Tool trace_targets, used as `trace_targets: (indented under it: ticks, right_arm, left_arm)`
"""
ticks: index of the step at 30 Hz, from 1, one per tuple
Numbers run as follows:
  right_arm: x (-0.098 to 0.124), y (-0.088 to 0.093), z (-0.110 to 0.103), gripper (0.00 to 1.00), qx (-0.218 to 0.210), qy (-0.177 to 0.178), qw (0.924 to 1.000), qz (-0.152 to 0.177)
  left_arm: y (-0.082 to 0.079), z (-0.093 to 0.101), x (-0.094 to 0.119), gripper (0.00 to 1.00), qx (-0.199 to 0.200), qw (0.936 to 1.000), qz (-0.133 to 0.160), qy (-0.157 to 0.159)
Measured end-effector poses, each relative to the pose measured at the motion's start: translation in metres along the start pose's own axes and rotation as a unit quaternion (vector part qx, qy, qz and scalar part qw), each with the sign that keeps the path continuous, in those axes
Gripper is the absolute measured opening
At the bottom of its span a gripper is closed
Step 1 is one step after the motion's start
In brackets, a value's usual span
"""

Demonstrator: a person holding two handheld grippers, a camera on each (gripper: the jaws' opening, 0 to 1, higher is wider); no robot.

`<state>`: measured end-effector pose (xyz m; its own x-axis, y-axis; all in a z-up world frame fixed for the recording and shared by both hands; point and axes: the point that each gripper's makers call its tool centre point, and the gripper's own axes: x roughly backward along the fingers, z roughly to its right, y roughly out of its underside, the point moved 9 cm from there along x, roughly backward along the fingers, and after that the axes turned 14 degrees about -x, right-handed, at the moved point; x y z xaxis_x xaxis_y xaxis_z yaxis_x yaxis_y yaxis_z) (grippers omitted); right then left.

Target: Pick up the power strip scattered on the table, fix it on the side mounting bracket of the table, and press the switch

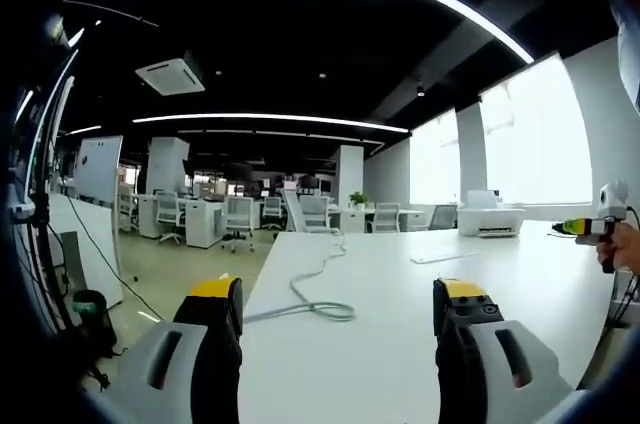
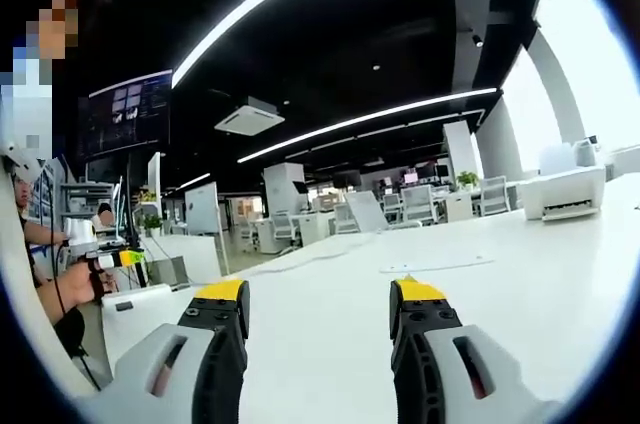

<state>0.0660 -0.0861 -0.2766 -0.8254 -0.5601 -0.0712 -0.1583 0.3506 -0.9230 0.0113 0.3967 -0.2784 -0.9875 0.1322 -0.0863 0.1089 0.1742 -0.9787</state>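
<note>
My left gripper [image 1: 338, 296] stands open over a white table [image 1: 400, 364], with nothing between its yellow-tipped jaws. A grey cable [image 1: 318, 308] lies looped just ahead of it and runs off toward the table's far end. Farther on lies a flat, long white object [image 1: 446, 257]; it is too far away to tell what it is. My right gripper [image 2: 320, 296] is also open and empty above the table [image 2: 330, 344]. The same flat white object [image 2: 436, 266] lies ahead of it.
A white printer [image 1: 490, 219] [image 2: 565, 194] sits at the table's far right. A hand [image 1: 625, 244] at the right edge holds a white tool with a yellow-green tip; a person's hand [image 2: 80, 286] at the left holds a similar one. Office desks and chairs stand behind.
</note>
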Motion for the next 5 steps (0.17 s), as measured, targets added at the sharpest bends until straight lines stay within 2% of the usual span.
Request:
trace_targets:
  ticks: [5]
  right_arm:
    - [-0.0004,0.0015,0.0005,0.53,-0.001,0.001,1.0,-0.003]
  left_arm:
    - [-0.0002,0.0012,-0.0013,0.82,0.0,1.0,-0.002,0.003]
